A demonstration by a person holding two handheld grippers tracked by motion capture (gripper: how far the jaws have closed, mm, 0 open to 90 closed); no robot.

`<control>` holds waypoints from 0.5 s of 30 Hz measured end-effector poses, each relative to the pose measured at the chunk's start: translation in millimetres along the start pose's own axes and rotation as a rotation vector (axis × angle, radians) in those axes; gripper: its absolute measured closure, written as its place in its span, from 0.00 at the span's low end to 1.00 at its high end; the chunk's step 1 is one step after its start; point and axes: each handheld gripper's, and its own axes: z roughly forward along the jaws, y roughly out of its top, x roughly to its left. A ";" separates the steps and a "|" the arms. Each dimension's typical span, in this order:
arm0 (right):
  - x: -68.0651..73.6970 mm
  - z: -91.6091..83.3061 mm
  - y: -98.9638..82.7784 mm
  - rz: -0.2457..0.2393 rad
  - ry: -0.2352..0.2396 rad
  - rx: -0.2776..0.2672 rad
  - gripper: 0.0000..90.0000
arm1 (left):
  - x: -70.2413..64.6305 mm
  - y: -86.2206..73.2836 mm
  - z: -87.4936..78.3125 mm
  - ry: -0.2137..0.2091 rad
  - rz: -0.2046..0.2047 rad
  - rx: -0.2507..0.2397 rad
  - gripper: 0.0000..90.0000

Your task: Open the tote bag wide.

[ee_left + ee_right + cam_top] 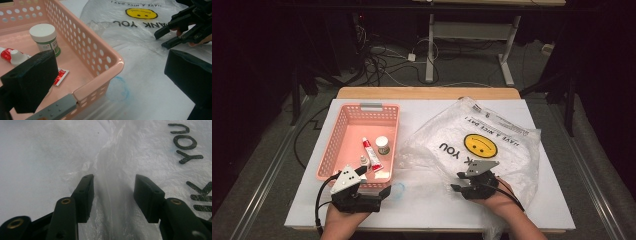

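A clear plastic bag (492,125) with a yellow smiley and black lettering lies crumpled on the right half of the white table. My right gripper (457,181) sits at the bag's near left edge. In the right gripper view, my right gripper (113,182) stands open astride a raised fold of the bag (110,157), and the pads do not press on it. My left gripper (110,60) is open wide at the near right corner of the pink basket (100,55) with nothing between its jaws. The high view shows my left gripper (374,182) just in front of the pink basket (339,135).
Inside the basket are a white-capped green jar (45,37), a red and white tube (10,55), a small red sachet (60,76) and a small bottle (362,161). A faint blue ring (118,88) marks the table by the basket's corner. The table's front edge is close to both hands.
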 end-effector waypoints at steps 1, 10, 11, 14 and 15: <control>0.1 0.2 0.3 -0.006 0.001 -0.001 0.62 | 0.2 0.0 -0.1 0.000 -0.001 0.000 0.00; -0.9 1.6 2.0 0.017 0.019 -0.007 0.81 | -1.8 0.5 0.7 -0.005 0.003 0.002 0.00; -2.0 1.2 1.9 0.018 0.021 -0.004 0.83 | -2.0 0.5 0.8 -0.006 0.004 0.002 0.00; -4.5 1.2 1.1 0.026 0.024 -0.008 0.90 | -1.7 0.7 1.2 -0.006 0.002 0.002 0.00; -5.2 1.5 0.5 0.035 0.028 -0.013 0.92 | -1.5 0.6 1.4 -0.006 0.002 0.002 0.00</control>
